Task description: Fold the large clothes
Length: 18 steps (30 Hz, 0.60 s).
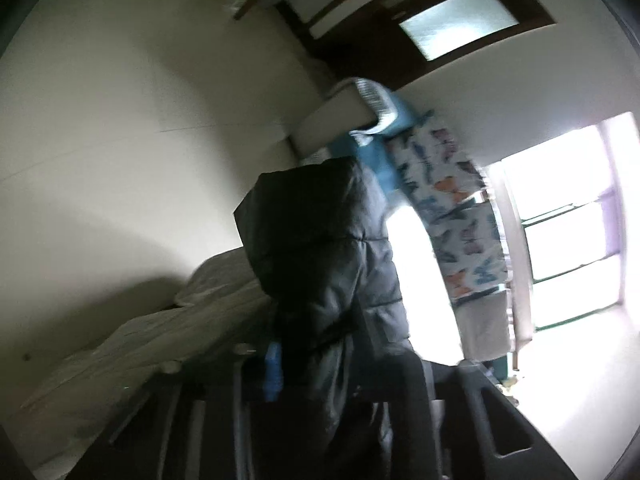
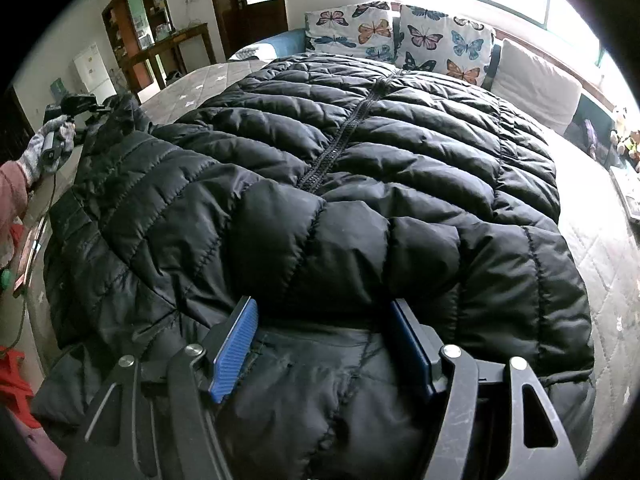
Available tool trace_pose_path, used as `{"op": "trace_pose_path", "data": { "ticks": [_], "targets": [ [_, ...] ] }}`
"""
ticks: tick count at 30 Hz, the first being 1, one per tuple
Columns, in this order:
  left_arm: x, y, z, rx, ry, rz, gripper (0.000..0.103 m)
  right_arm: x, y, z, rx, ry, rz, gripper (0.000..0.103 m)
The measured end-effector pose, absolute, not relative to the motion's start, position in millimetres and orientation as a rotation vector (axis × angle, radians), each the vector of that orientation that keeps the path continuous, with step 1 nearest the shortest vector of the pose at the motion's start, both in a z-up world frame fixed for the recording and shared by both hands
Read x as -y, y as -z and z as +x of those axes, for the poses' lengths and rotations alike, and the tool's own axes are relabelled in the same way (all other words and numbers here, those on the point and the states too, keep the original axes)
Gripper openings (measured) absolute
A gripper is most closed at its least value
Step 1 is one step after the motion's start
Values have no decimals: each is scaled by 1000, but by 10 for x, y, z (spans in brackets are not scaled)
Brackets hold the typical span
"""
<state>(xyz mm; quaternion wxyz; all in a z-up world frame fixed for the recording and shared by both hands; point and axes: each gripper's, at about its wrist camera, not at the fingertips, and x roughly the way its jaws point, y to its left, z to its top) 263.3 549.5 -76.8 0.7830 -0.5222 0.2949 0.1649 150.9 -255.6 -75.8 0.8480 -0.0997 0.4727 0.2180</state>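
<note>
The black puffer jacket [image 2: 340,168] is lying across the bed [image 2: 600,248], filling the frame's centre. The right tool [image 2: 324,344] is spread over its lower edge; the left tool [image 1: 340,360] is pinching a lifted jacket part.

Black gripper frames [image 2: 320,360], blue ribbed fingers [image 2: 234,344], silver screws, grey glove [image 2: 48,148], pink sleeve

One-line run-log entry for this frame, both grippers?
stage: fold start | item: black quilted puffer jacket spread on bed | left gripper: shut on jacket sleeve, lifted | right gripper: open, straddling jacket edge
</note>
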Motion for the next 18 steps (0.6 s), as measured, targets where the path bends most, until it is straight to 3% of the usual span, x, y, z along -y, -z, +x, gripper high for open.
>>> {"op": "trace_pose_path", "data": {
  "ticks": [2,12,18],
  "targets": [
    [-5488,638,2684,-606,-324,-1110,13,2545,753,1511,-995,-462,-213,74],
    [-5387,172,2713,-542,-226,-1060,13,2486,720,1520,-1010,-449,-244,74],
    [-4916,-745,2685,-481,-85,-893,13,2271,366,1404,-936,-483,-277,74]
  ]
}}
